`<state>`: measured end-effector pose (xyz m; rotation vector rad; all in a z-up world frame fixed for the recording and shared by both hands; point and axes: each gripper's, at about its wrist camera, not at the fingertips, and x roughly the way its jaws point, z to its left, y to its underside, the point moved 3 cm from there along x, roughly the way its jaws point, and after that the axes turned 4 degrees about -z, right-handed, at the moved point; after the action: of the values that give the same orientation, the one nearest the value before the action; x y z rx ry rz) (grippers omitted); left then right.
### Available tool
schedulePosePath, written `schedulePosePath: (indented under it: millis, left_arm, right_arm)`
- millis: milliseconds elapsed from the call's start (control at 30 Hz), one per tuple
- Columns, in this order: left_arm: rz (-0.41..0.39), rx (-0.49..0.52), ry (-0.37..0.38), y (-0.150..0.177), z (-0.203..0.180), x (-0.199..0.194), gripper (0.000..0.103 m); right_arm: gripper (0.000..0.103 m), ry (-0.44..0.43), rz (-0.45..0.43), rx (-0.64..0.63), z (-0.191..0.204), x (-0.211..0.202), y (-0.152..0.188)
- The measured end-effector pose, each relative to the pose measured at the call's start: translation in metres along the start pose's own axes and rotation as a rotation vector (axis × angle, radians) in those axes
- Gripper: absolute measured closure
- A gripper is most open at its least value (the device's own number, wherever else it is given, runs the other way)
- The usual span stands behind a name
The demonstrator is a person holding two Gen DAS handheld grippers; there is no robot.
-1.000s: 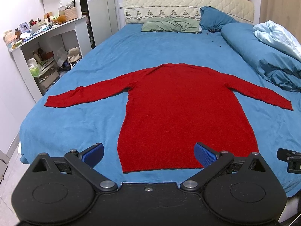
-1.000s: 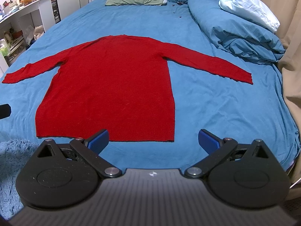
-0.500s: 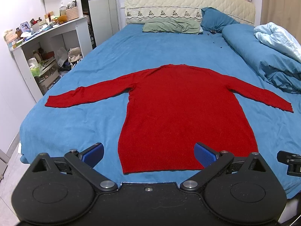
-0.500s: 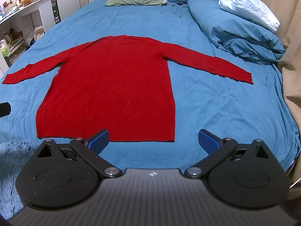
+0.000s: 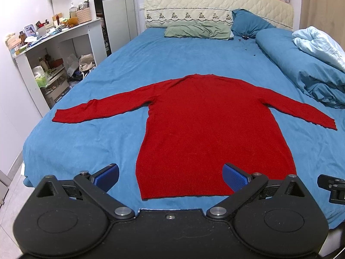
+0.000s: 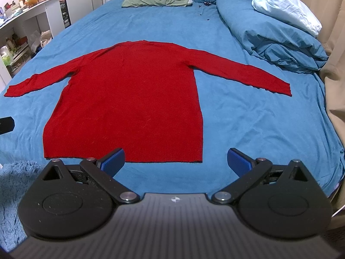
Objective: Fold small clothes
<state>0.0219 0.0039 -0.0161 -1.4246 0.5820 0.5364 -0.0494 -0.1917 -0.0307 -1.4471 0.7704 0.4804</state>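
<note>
A red long-sleeved sweater [image 5: 207,127] lies flat on the blue bed sheet [image 5: 90,142], both sleeves spread out sideways, hem nearest me. It also shows in the right wrist view [image 6: 133,99]. My left gripper [image 5: 170,177] is open and empty, held above the hem's left half. My right gripper [image 6: 175,159] is open and empty, held above the hem's right corner. Neither touches the sweater.
A rolled blue duvet [image 6: 269,36] with a pale blue blanket [image 6: 284,6] lies along the bed's right side. Pillows [image 5: 196,30] and a headboard stand at the far end. A cluttered white desk [image 5: 54,41] stands left of the bed. A curtain [image 6: 336,99] hangs at the right.
Both grippers have stayed nearly still and open; the left view has shifted very slightly. The sweater has not moved.
</note>
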Motion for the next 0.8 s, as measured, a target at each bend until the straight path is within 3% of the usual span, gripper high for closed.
schedulePosePath:
  millis: [800]
  left_arm:
    - [-0.006, -0.020, 0.000, 0.0020, 0.0044, -0.0017, 0.000]
  right_arm:
    - [0.000, -0.002, -0.003, -0.002, 0.0028, 0.0004, 0.0024]
